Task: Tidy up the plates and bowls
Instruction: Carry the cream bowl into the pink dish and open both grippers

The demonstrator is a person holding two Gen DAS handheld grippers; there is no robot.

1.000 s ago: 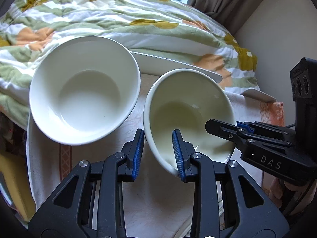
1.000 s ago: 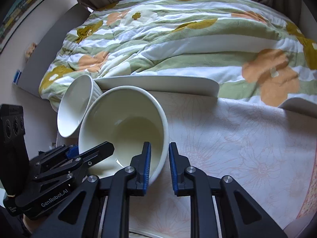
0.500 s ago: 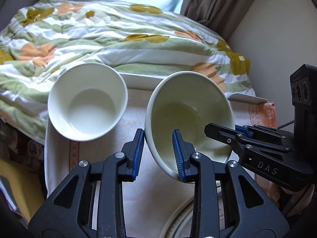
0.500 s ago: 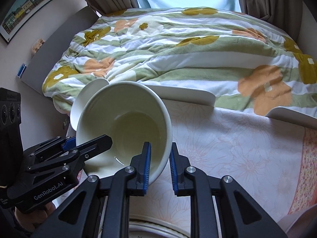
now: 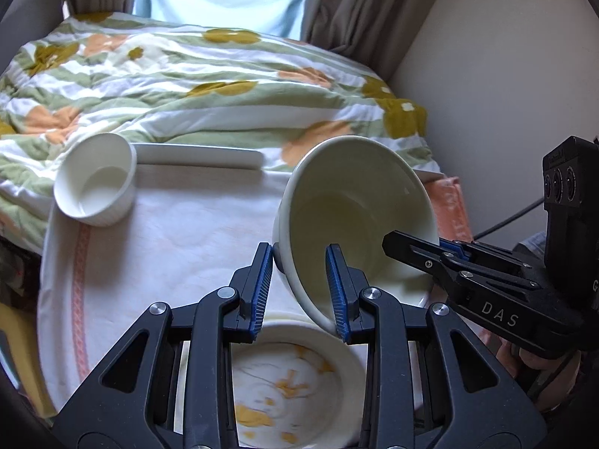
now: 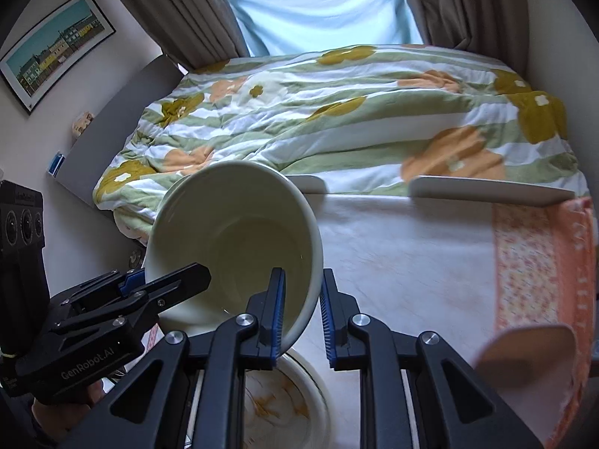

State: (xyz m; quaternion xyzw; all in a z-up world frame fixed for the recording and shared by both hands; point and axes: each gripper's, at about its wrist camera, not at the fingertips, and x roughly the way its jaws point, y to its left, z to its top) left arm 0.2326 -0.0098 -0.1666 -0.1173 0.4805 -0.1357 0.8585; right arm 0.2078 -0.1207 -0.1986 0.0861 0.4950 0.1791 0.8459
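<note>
Bowl (image 5: 352,220), glazed, slick and breakable, hangs tilted over the patterned bowl (image 5: 299,381) at 6 o'clock; your left gripper (image 5: 299,292) and right gripper (image 6: 301,314) each pinch its rim (keep both gentle).

- Held bowl (image 5: 355,217) — pale cream.
- Small bowl (image 5: 95,183) — white.
- Lower bowl (image 5: 295,385) — white with yellow-orange smears.
- Quilt (image 6: 337,112) — green-white stripes, orange and mustard flowers.
- Tablecloth (image 6: 411,254) — white, orange patterned border.

I see daylight entering through the window (image 6: 318,11), blown out to pale blue. Fisheye corners vignette black. The counter's (image 6: 411,262) near edge and a tan object (image 6: 524,355), possibly a spoon, are blurred.
</note>
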